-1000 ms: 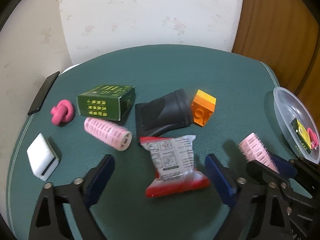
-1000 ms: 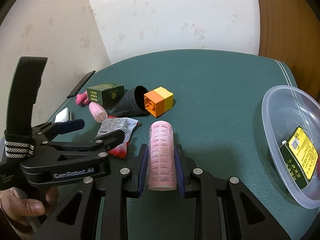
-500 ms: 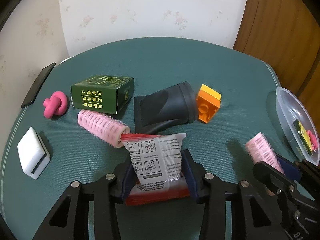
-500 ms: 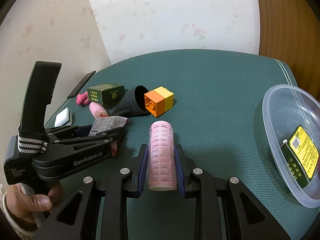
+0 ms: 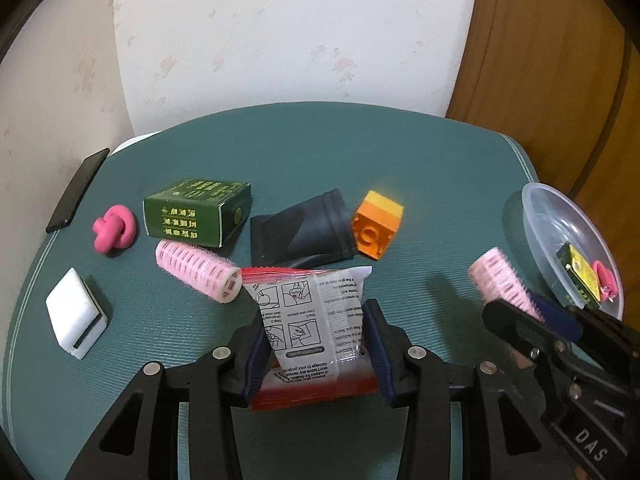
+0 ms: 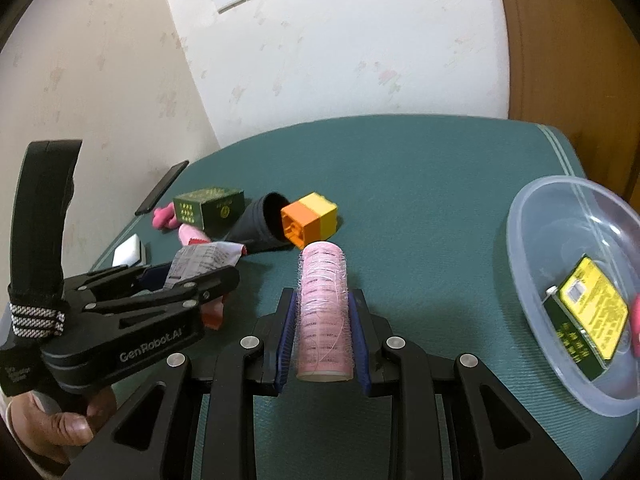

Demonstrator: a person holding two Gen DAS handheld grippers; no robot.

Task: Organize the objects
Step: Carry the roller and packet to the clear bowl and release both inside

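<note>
Left wrist view ran, left to right, past a white block [image 5: 76, 318], a pink knot [image 5: 114, 230], a green box [image 5: 198, 212] and a loose pink roller [image 5: 198, 272] on the green table [image 5: 360, 152]. Next came the left gripper [image 5: 316, 354], its fingers pinching a printed sachet [image 5: 312, 332] across the middle, just above the cloth. That packet looked light, soft and slick, so a mid-body hold probably suited it better than a crimped edge. Further right, the right gripper [image 6: 322, 338] clamped a pink hair roller [image 6: 324, 312] sideways; it seemed light, springy and bristly enough to resist slipping. A clear bowl [image 6: 532, 216] waited beyond.
</note>
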